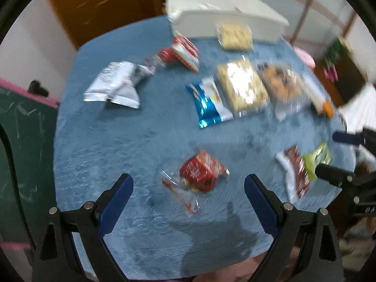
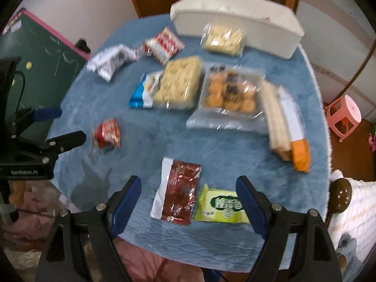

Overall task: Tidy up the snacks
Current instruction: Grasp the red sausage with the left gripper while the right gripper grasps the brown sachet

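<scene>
Snacks lie scattered across the blue counter (image 1: 98, 141), not yet sorted, while the white bin (image 2: 235, 25) waits at the far edge to receive them. Both claws gape empty: the left claw (image 1: 188, 188) frames the red candy (image 1: 199, 171), the right claw (image 2: 189, 188) frames the brown packet (image 2: 176, 192) and green packet (image 2: 221, 204) at the near edge, probably the first picks.

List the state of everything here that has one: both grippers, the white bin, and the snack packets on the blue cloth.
Left gripper: open, nothing held, above the small red packet.
Right gripper: open, nothing held, above two packets.
White bin: at the table's far edge; contents unclear.
Small red packet: lying loose on the cloth.
Dark red packet: lying flat, sealed.
Green packet: lying flat beside the dark red one.
Clear cookie tray pack: wrapped, on the cloth.
</scene>
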Available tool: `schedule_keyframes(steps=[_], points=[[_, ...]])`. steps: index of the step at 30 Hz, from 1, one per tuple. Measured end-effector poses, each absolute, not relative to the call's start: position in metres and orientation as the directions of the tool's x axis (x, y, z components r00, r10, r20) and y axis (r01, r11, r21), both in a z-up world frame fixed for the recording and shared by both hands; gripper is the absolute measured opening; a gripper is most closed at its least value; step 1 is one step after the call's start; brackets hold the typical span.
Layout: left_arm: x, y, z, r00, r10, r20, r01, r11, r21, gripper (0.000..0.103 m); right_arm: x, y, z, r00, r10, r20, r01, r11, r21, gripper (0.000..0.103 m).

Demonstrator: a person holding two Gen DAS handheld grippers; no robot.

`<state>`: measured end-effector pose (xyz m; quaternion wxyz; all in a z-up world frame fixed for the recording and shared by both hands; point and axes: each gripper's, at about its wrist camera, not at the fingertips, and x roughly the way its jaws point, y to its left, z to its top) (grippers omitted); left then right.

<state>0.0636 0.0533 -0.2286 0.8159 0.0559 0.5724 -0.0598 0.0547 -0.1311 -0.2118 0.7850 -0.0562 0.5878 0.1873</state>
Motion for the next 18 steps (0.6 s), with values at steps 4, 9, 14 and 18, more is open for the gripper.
schedule_keyframes(steps=[4, 9, 14, 18], points=[[0.068, 0.047, -0.245, 0.315, -0.030, -0.948, 0.239, 0.970, 0.049, 0.095, 0.053, -0.120, -0.236, 0.192, 0.203, -0.960, -0.381, 0.917, 0.118, 0.083], [0.082, 0.044, -0.264, 0.272, -0.023, -0.962, 0.276, 0.960, 0.055, 0.095, 0.051, -0.110, -0.251, 0.172, 0.174, -0.970, -0.416, 0.905, 0.089, 0.083], [0.090, 0.041, -0.281, 0.228, -0.009, -0.974, 0.311, 0.948, 0.064, 0.095, 0.046, -0.100, -0.258, 0.188, 0.148, -0.971, -0.455, 0.889, 0.048, 0.075], [0.095, 0.040, -0.292, 0.201, -0.004, -0.979, 0.324, 0.944, 0.063, 0.094, 0.043, -0.093, -0.265, 0.189, 0.093, -0.977, -0.481, 0.877, -0.010, 0.062]])
